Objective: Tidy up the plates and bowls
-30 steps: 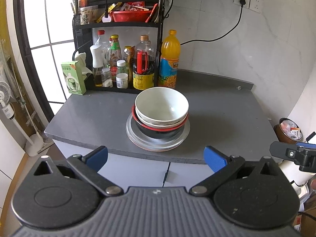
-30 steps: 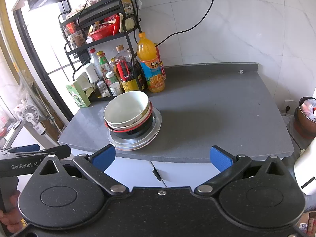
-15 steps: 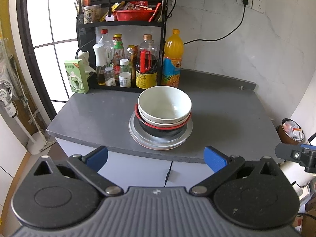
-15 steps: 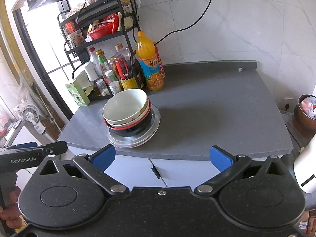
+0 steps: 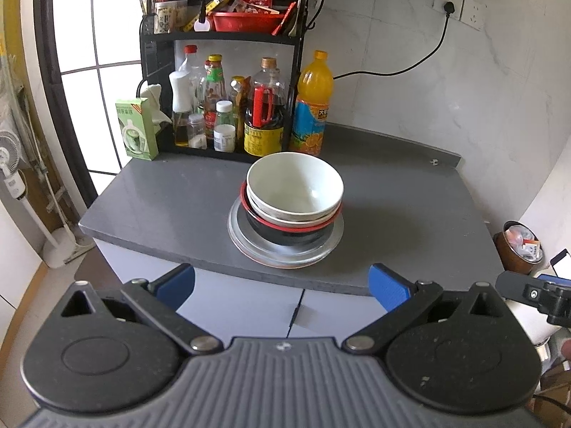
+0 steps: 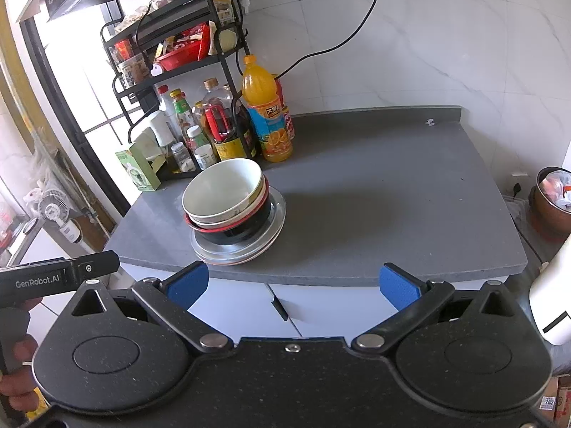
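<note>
Here, in the left wrist view, the left hand-held gripper (image 5: 282, 285) hangs released, blue pads wide apart, short of the worktop (image 5: 171, 207); the stacked bowls (image 5: 294, 192) sit on plates (image 5: 285, 249) near its front edge. In the right wrist view, the right hand-held gripper (image 6: 292, 281) is likewise spread and grasps nothing, the same stack (image 6: 228, 207) toward the front left corner, before the bottle rack (image 6: 185, 107)
</note>
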Action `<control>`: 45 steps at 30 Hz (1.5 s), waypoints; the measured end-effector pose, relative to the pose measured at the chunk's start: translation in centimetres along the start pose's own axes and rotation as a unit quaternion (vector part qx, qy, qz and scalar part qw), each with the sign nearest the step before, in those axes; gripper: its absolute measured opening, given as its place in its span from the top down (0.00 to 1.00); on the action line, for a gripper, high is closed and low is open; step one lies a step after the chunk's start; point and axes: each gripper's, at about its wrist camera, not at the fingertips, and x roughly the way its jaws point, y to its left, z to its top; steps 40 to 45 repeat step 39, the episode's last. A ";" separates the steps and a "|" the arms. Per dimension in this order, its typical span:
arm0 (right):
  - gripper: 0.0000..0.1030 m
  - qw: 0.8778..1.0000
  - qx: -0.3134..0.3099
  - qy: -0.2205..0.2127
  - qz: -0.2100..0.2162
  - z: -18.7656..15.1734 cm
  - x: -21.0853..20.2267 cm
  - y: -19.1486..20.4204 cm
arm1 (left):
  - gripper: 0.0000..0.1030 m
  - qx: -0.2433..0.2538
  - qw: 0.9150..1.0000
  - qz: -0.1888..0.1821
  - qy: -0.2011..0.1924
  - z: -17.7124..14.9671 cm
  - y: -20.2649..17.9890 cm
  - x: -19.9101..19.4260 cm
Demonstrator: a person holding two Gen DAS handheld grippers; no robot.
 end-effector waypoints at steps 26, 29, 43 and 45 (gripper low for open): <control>0.00 1.000 -0.001 0.001 -0.006 0.3 0.5 1.4 | 0.00 0.000 1.000 -0.002 -0.001 0.2 0.9 0.3; 0.00 1.000 -0.001 0.001 -0.008 0.6 0.7 1.6 | 0.00 0.004 1.000 -0.003 0.000 0.3 1.0 0.5; 0.00 1.000 0.004 0.004 -0.008 1.4 1.1 2.0 | 0.00 0.032 0.999 0.001 -0.004 1.8 0.8 0.5; 0.00 1.000 0.004 0.004 -0.008 1.4 1.1 2.0 | 0.00 0.032 0.999 0.001 -0.004 1.8 0.8 0.5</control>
